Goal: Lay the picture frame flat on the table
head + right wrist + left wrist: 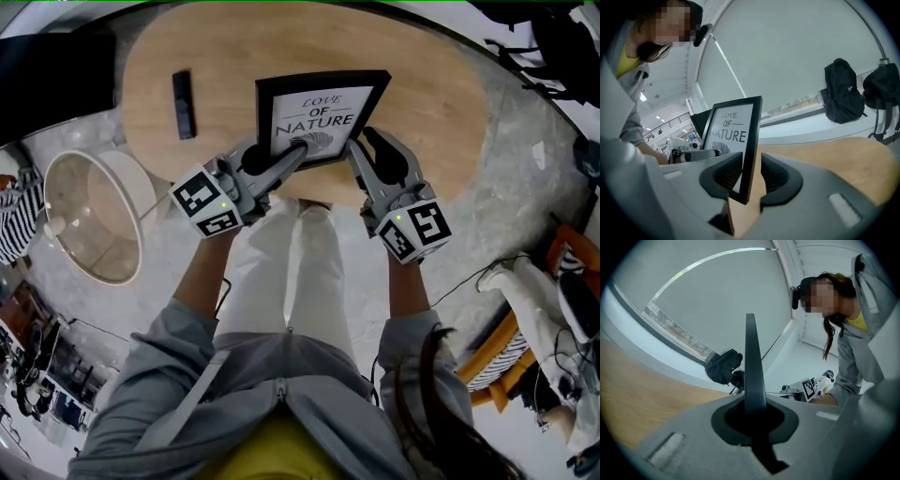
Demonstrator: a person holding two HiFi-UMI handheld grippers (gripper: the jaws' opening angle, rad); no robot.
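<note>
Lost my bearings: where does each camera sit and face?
Head view: on head, steeply down at table, frame; arms, legs, left tool, right tool show.
Left gripper view: on left tool, along jaws, frame edge-on; torso shows.
Right gripper view: on right tool, facing frame's front; sleeve shows.
Shared: frame, in all three.

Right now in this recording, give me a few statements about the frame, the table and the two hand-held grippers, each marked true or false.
1. The left hand-held gripper is shut on the picture frame. True.
2. The right hand-held gripper clamps the frame. False: its jaws stand apart, with the frame's edge between them and not pressed.
3. The frame lies flat on the table. False: in the right gripper view it stands upright.
4. The frame's print reads "LOVE OF NATURE". True.
5. A black remote lies right of the frame in the head view. False: it lies to the left.
</note>
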